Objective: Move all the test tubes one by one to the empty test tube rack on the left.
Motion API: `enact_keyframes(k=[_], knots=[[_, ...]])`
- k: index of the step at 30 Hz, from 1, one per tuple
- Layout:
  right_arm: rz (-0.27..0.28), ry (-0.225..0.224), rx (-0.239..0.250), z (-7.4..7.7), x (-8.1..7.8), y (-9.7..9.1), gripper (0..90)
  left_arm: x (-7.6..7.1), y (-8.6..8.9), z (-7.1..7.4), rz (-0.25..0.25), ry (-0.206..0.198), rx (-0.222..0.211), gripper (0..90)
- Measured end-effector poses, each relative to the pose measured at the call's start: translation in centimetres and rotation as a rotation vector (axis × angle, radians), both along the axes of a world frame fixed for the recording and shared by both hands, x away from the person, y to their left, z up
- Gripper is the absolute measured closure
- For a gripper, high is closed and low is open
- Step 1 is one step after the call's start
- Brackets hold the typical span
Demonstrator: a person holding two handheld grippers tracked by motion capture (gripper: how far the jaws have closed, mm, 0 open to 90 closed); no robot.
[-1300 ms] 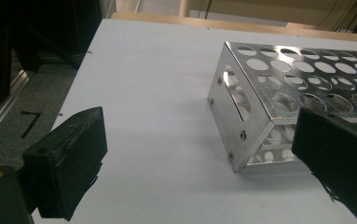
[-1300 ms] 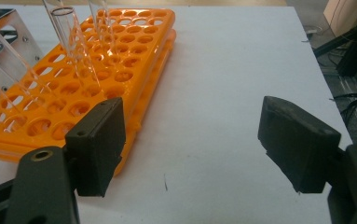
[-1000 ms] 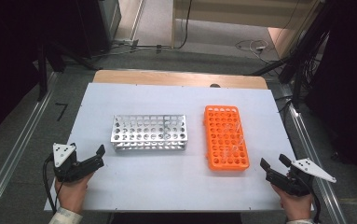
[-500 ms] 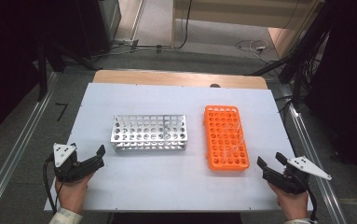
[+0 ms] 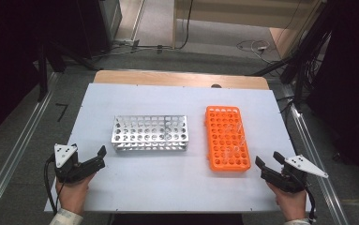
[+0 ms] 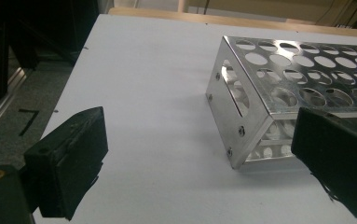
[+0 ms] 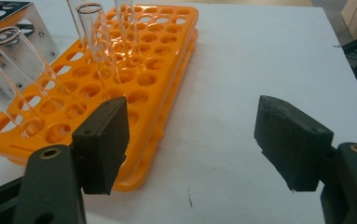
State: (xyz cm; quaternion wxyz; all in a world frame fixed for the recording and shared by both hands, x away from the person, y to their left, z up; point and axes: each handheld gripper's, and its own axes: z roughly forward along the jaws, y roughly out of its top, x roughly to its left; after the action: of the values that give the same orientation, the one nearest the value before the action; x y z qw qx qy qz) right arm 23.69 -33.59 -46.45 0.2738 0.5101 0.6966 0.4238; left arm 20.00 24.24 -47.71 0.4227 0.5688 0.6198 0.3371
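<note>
Your left gripper sits at about 8 o'clock on the white table, held low in your left hand. Its jaws are spread wide with nothing between them. In the left gripper view the gripper looks along the table at the near end of the metal rack, whose corner lies just ahead of the jaw on that view's right side, apart from it.

The metal rack lies a little toward 9 o'clock from the middle of the table, its long side running across. The orange rack lies beside it toward 3 o'clock, its long side running away from you, with a clear gap between the two.

Your right gripper rests at about 4 o'clock, near the table's edge, in your right hand. Its jaws are also spread, gripping nothing. In the right gripper view the gripper faces the near corner of the orange rack, and the jaw on that view's left side overlaps the rack's edge. Clear glass tubes stand in the orange rack's holes, leaning slightly; one tube rises at that view's left edge.
</note>
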Motion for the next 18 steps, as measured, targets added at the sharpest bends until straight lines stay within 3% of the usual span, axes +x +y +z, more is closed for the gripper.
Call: enact_keyframes(k=[18], knots=[[0.033,-0.005,-0.014,0.0,0.8,1.2,26.6,0.0,0.0,-0.1,0.001,0.001,0.001,3.7]])
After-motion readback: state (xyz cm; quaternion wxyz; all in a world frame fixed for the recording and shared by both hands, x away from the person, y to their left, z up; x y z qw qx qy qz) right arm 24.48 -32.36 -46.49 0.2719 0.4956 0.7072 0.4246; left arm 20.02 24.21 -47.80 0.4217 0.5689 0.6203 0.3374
